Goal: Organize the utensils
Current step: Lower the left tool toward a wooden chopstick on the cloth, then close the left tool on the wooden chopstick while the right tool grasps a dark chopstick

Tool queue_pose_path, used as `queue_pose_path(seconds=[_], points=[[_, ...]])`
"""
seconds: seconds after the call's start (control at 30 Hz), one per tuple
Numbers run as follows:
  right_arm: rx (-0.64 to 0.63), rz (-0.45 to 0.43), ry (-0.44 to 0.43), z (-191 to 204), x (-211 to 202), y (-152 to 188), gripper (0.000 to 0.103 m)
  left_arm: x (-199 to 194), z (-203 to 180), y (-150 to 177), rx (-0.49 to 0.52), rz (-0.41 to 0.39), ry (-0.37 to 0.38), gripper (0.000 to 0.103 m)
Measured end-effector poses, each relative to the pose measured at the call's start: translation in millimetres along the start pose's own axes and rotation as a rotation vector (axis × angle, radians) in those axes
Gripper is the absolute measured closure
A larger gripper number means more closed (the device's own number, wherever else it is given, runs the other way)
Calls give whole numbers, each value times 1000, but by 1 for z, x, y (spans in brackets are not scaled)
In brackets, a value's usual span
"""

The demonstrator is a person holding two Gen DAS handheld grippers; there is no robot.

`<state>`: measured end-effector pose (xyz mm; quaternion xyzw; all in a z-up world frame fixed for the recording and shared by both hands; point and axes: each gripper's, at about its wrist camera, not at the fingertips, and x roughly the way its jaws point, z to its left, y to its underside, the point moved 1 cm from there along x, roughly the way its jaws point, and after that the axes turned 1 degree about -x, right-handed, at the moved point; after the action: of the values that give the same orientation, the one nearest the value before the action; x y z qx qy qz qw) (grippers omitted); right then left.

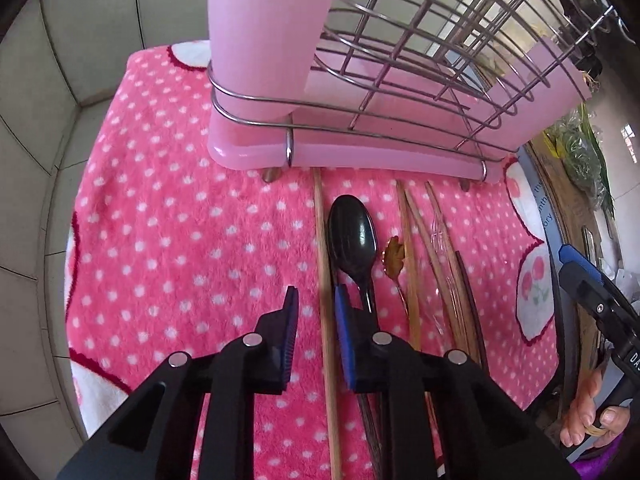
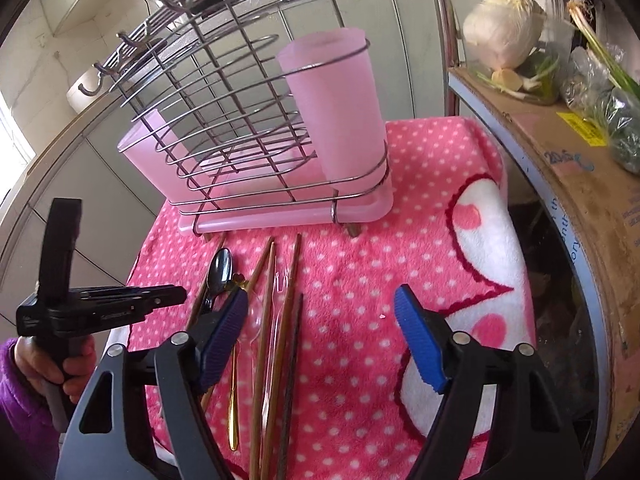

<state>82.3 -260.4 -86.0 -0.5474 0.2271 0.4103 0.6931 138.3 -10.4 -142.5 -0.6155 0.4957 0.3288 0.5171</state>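
- Utensils lay in a row on the pink dotted towel (image 1: 180,240) covering the table, just in front of the wire utensil rack (image 1: 400,80) with its pink cups (image 2: 332,112).
- The left gripper (image 1: 316,336) pointed steeply down with its jaws narrowed around one wooden chopstick (image 1: 326,320). A gap still showed on the left pad's side, so there was no squeeze yet. Its right pad sat against the handle of the black spoon (image 1: 354,236).
- The right gripper (image 2: 320,340) hovered over the towel with jaws wide and nothing between the pads; the row lay under its left finger.
- Handling, as judged:
  - The chopstick should be light, stiff, thin and smooth, likely to roll or pivot in the pads. Pinch near mid-length and square to the shaft.
  - The black spoon is glossy and probably slippery; take the narrow handle, not the bowl.
  - The small gold spoon (image 2: 233,400) is thin with little to grab, so pads would need to go low into the pile.
  - The clear plastic fork (image 2: 276,320) looked flimsy and was hard to see; go gentle.
- Soft towel gives under the pads, which should help get beneath the flat pieces.
- Risk: the neighbours lie touching, so a double pick is possible.
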Motion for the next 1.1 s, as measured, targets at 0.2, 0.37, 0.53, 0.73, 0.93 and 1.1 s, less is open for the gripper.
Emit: queue_pose_path(seconds=[0.2,0.37,0.53,0.73,0.93,1.1], points=[[20,30,-31,-7,6,2,35,21,-6,-2,-6,31,-6,97],[30,41,-50,-8,5,2,38,15,3,4,-58,3,-2,97],[54,64,-74,-10,9,5,44,-7,30,12,-123,-13,-1,97],[95,175,-103,-5,39,7,65,-10,53,24,-136,17,-27,97],[33,271,-4,10,66,12,73,-8,53,24,-127,24,-23,97],[-25,295,77,22,75,10,76,-1,49,22,-116,33,-14,96]])
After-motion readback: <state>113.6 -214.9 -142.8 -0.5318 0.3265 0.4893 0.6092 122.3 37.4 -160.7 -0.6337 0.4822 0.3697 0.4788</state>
